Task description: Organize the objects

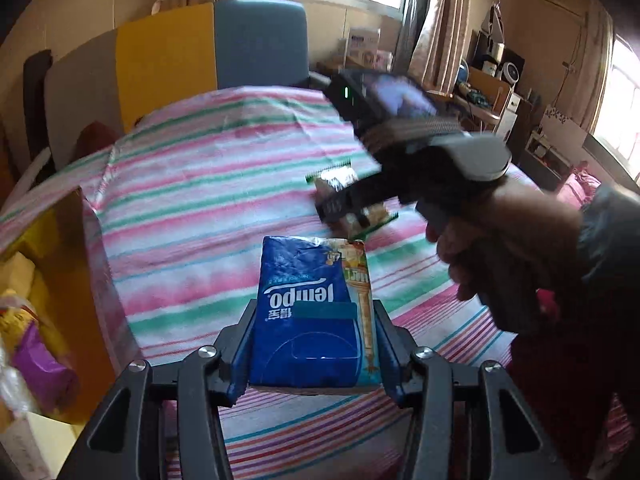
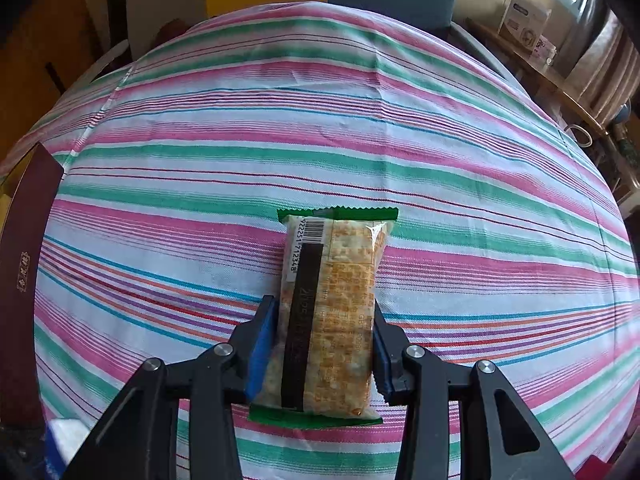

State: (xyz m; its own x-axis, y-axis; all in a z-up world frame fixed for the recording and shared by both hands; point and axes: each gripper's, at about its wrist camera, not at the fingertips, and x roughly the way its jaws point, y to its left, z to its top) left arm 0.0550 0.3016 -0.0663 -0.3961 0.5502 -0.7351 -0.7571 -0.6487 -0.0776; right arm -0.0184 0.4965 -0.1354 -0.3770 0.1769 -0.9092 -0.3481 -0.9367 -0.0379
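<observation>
Right claw [image 2: 324,344] clamps snack bar [image 2: 332,312], long axis straight ahead between its fingers over the striped bench [image 2: 480,160]; left claw [image 1: 316,344] likewise grips tissue pack [image 1: 304,312] plus carton [image 1: 362,280].

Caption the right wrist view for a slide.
Right gripper shut on a snack pack over the striped tablecloth.

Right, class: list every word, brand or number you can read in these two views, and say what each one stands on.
"Tempo": blue tissue pack, seen upside down, with two Chinese characters beside it.
"922251712348": barcode on the snack bar wrapper; first digit cut off.
Orange print on that wrapper: too small to read.
Gold characters on the maroon box: too blurred.
</observation>
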